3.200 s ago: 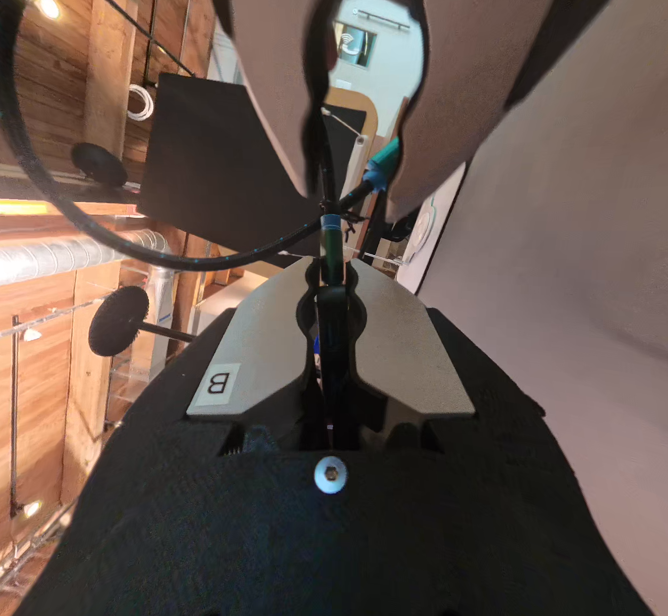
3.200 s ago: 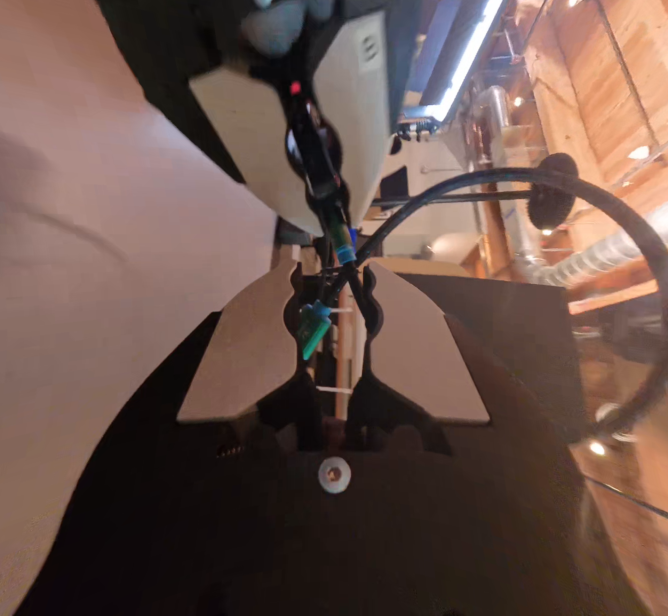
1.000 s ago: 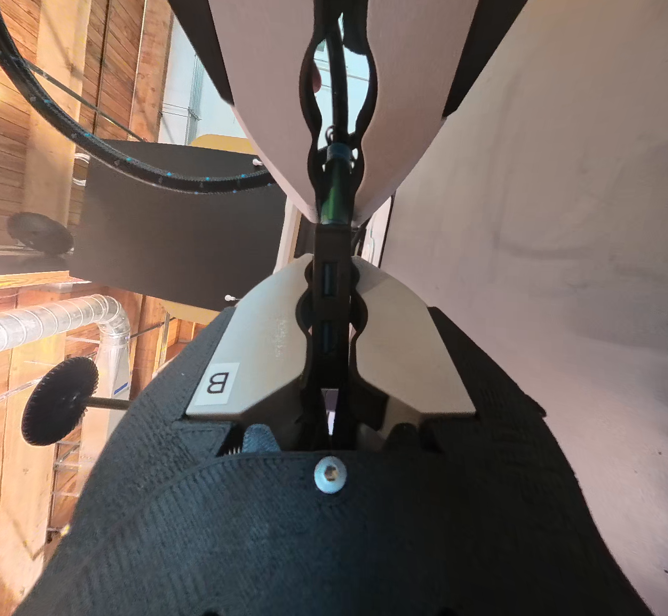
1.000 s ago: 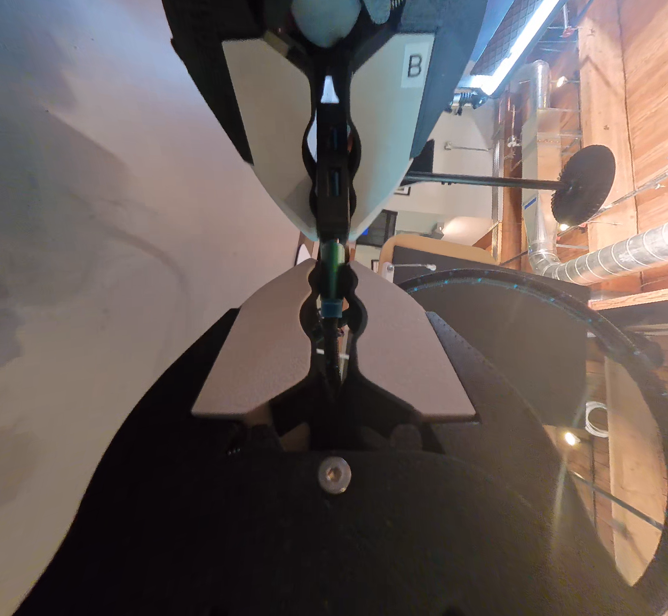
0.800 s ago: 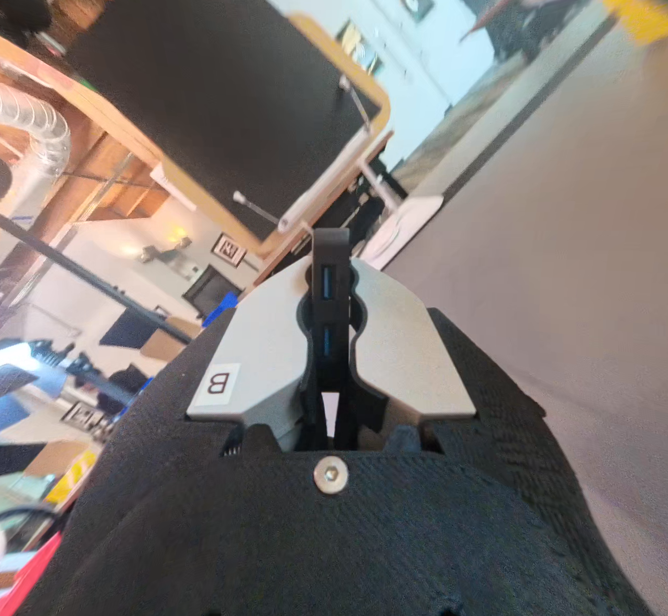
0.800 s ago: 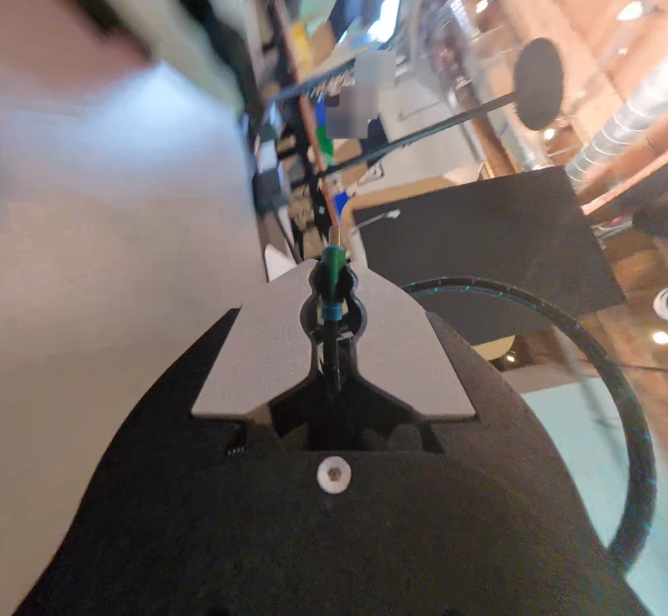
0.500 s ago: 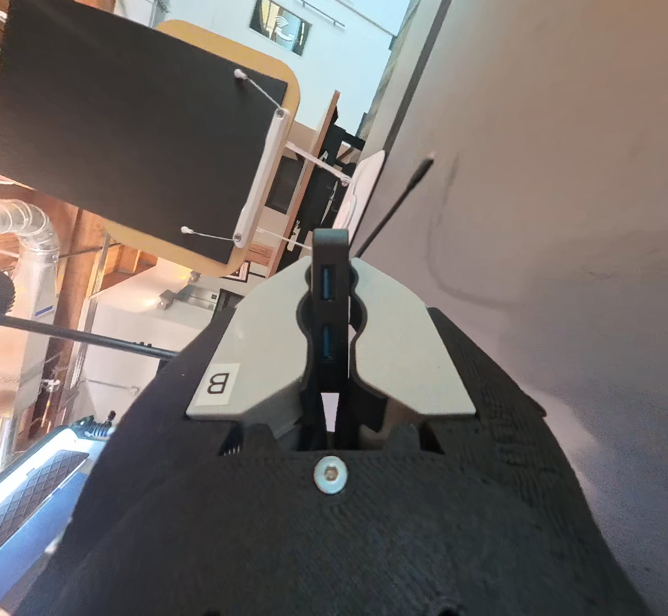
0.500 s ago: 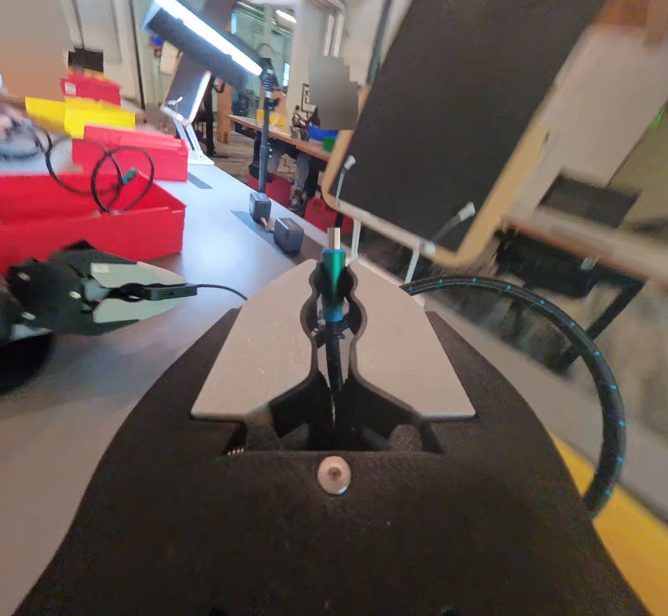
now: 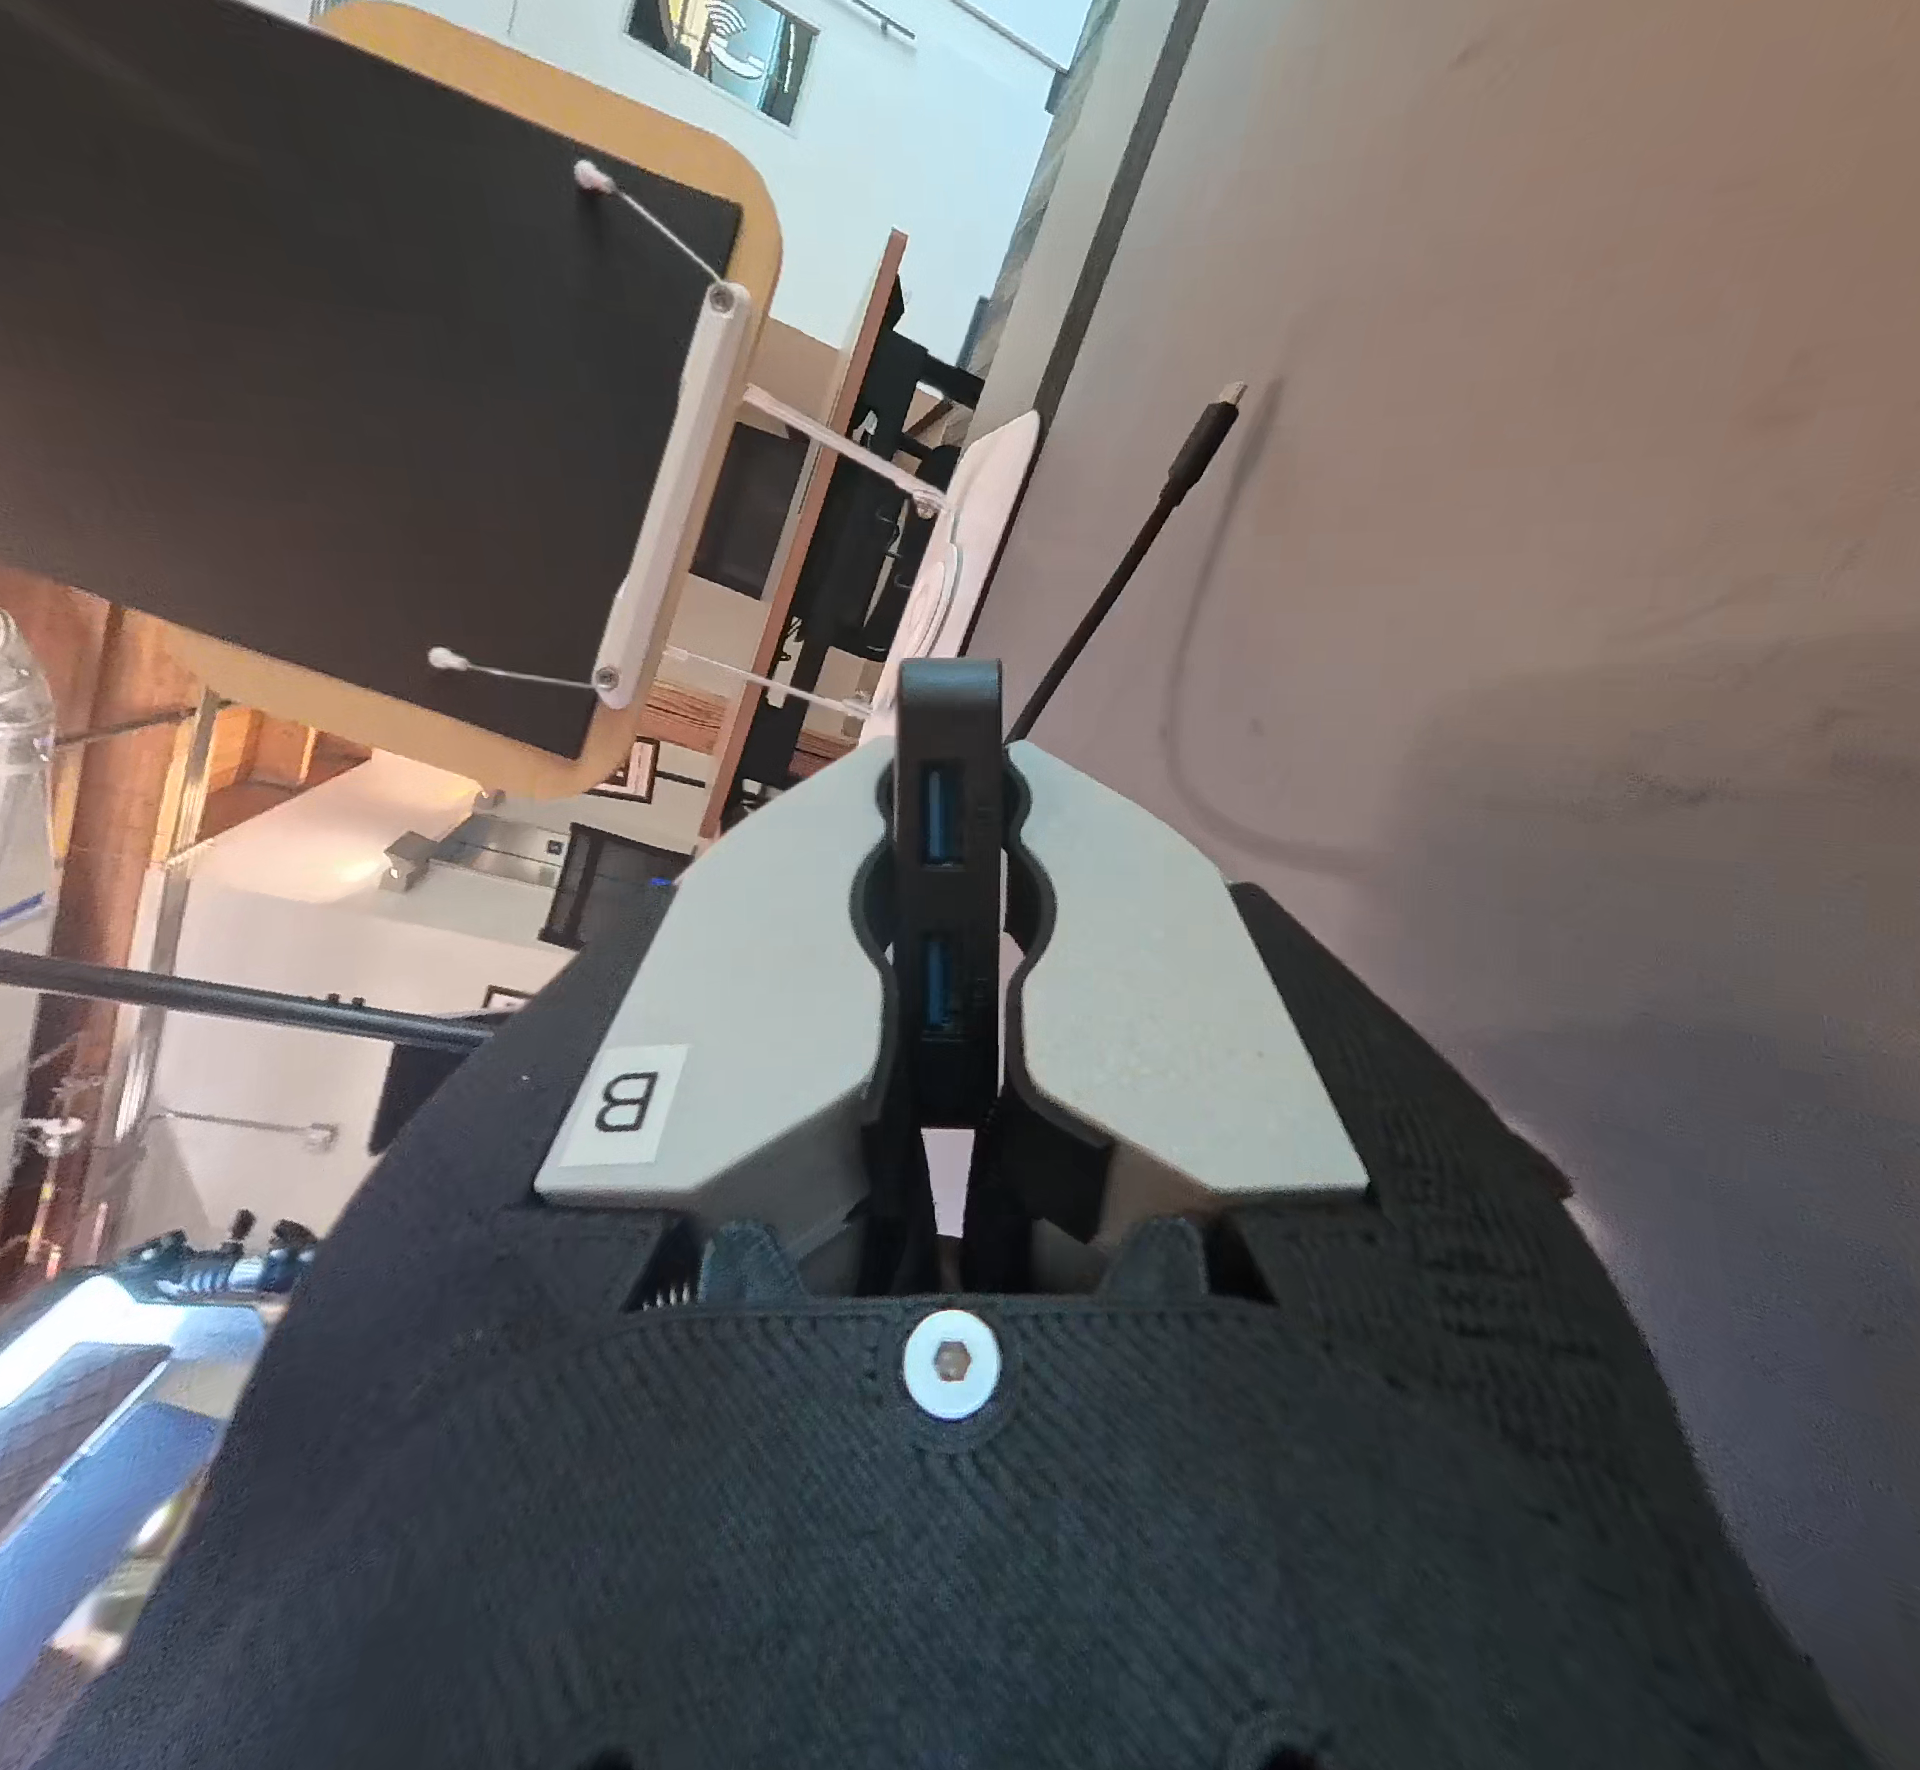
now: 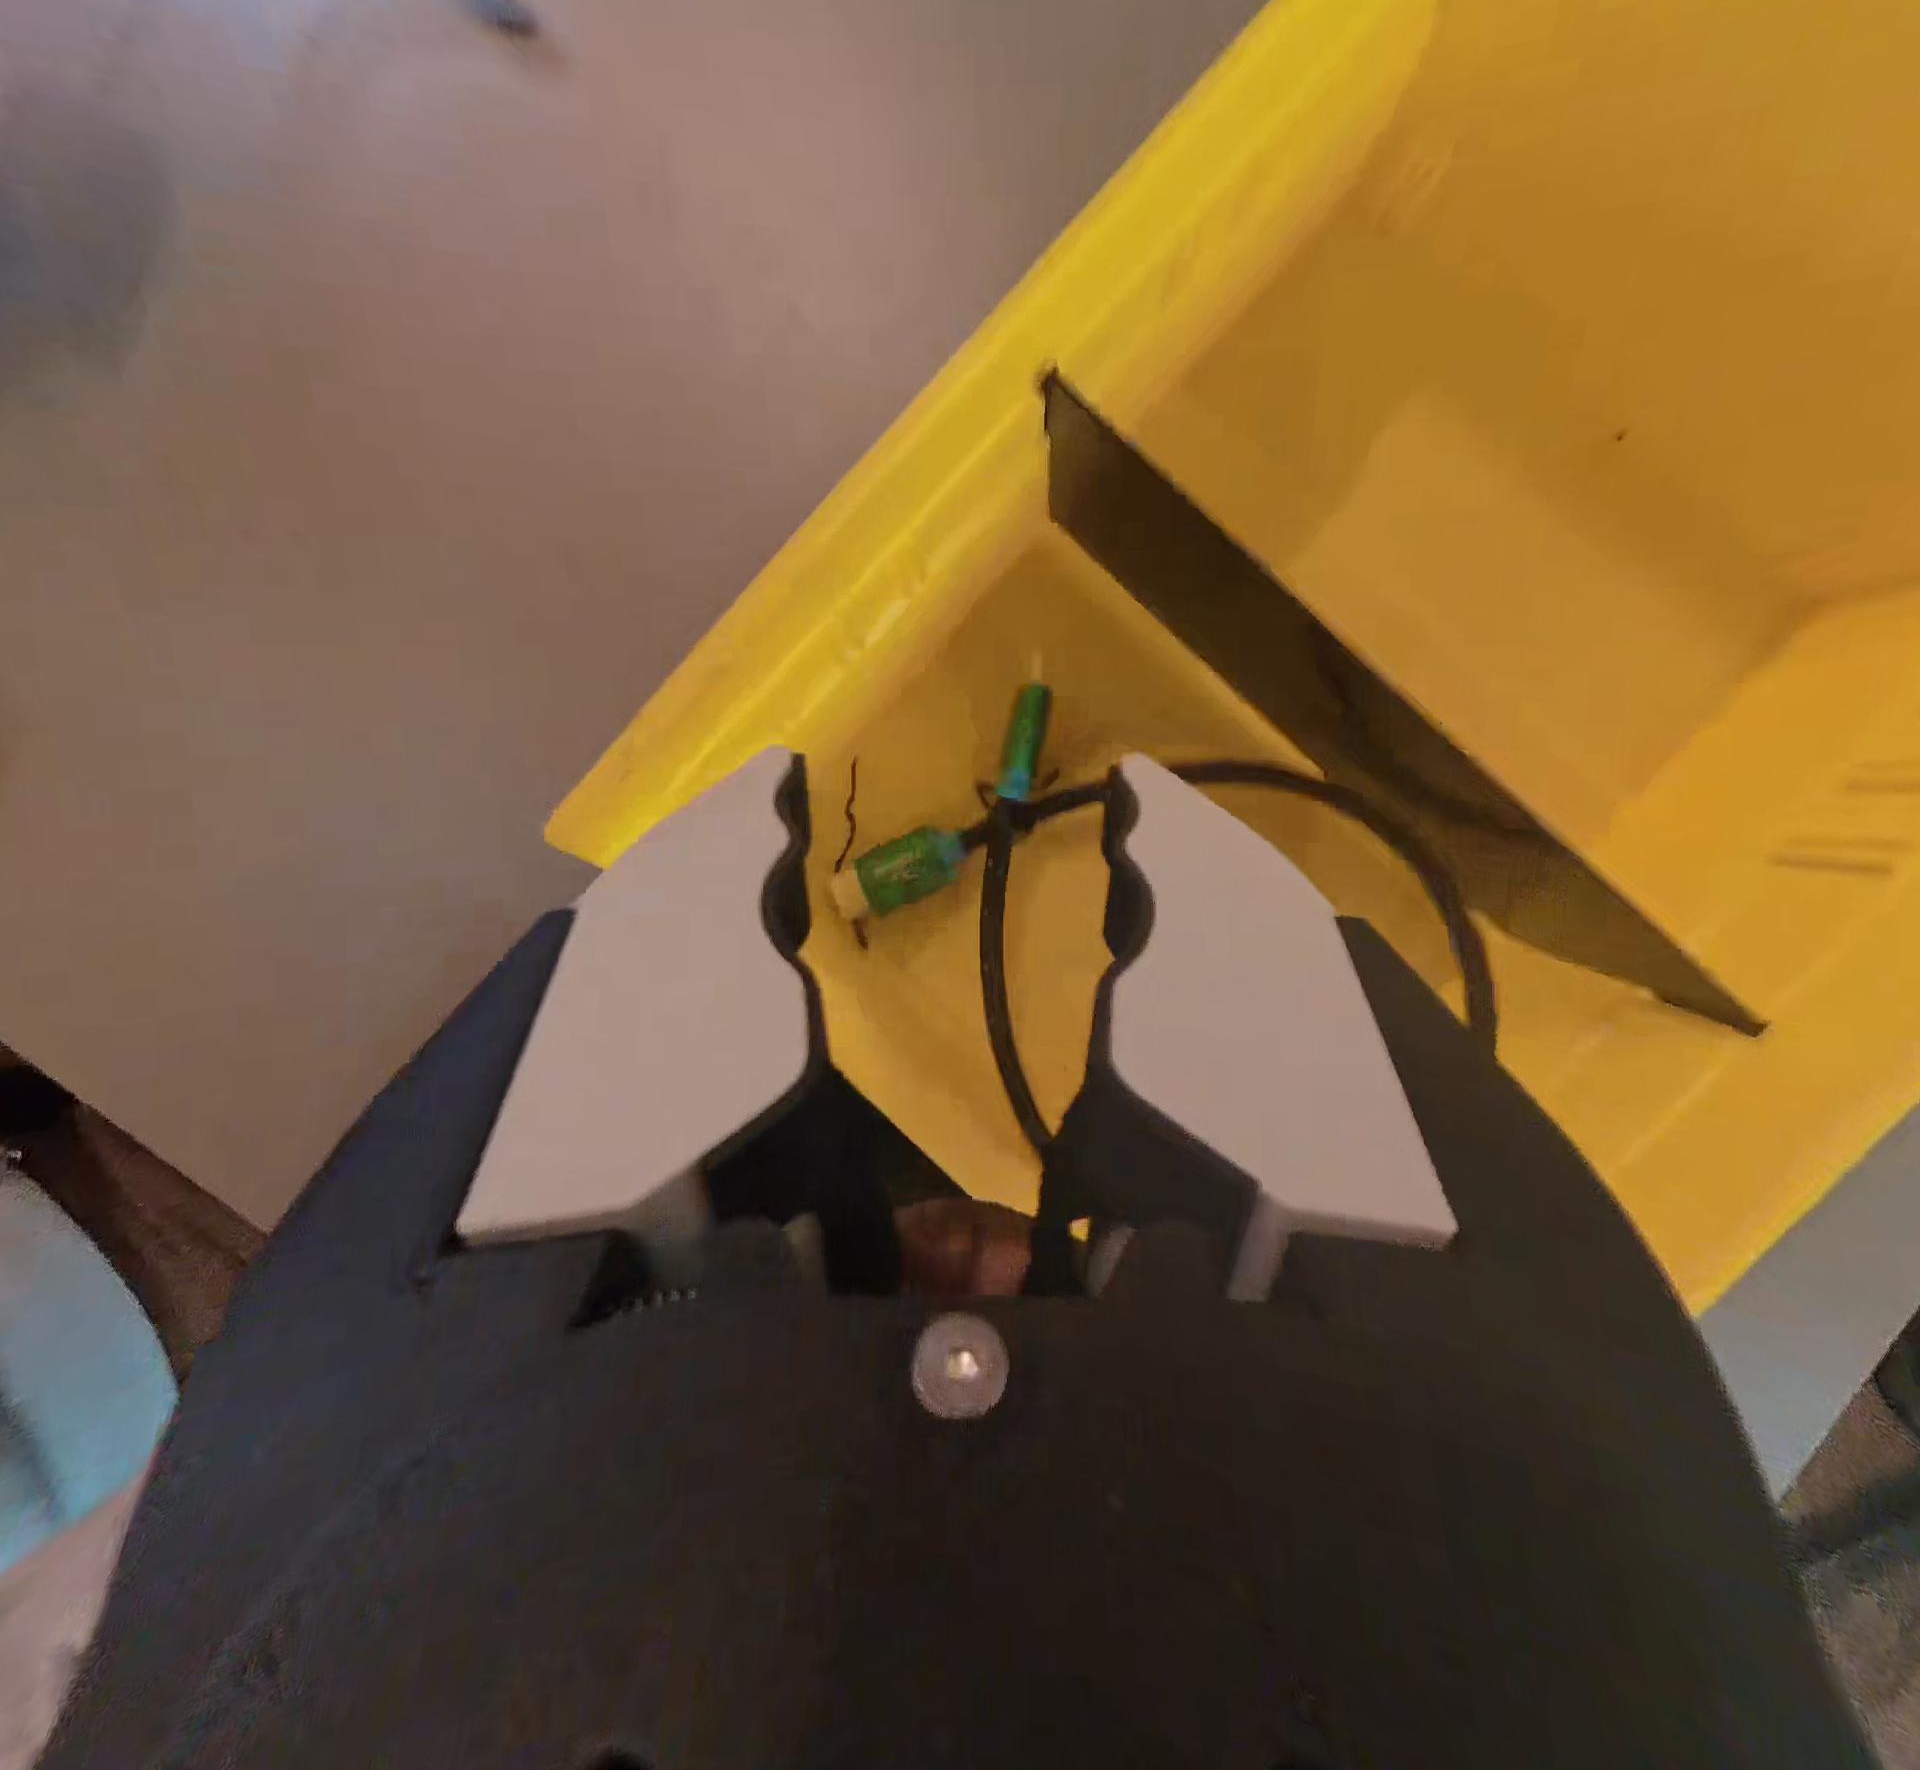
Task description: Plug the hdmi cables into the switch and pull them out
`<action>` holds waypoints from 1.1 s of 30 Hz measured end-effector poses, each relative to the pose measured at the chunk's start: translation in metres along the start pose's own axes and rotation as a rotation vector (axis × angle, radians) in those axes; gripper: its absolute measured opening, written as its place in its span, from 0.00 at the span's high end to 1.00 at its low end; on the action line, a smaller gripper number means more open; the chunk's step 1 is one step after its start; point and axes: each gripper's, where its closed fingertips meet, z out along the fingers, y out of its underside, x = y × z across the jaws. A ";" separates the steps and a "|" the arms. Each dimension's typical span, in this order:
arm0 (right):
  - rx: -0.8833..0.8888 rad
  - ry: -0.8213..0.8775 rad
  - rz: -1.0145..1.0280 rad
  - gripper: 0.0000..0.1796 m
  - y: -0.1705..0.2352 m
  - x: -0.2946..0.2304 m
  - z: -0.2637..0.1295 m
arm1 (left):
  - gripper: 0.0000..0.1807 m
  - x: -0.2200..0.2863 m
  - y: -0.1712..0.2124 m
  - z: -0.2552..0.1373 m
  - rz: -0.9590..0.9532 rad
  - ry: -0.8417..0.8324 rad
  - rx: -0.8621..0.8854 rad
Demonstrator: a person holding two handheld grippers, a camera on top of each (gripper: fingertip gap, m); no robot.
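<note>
Half a second ago our right gripper (image 10: 956,806) still pinched the green-tipped cable (image 10: 992,910) upright above the table; now its jaws stand wide over a yellow bin (image 10: 1226,286), and the cable lies loose in the bin's near compartment, just this side of a black divider (image 10: 1351,681); one green plug (image 10: 902,870) rests on the yellow floor between our fingers, a second green plug (image 10: 1023,728) lies just beyond it, and the black cord loops off toward the divider; the far compartment shows only bare yellow; our left gripper (image 9: 951,764) is clamped narrow on the black switch (image 9: 951,889), whose two blue ports face the camera; the switch's own thin black lead (image 9: 1132,546) reaches out over the grey table (image 9: 1558,370), metal tip free.
</note>
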 end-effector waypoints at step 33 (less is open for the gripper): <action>1.086 -1.078 -0.131 0.81 -0.143 -0.308 0.064 | 0.93 -0.056 -0.089 -0.086 -1.352 0.671 1.079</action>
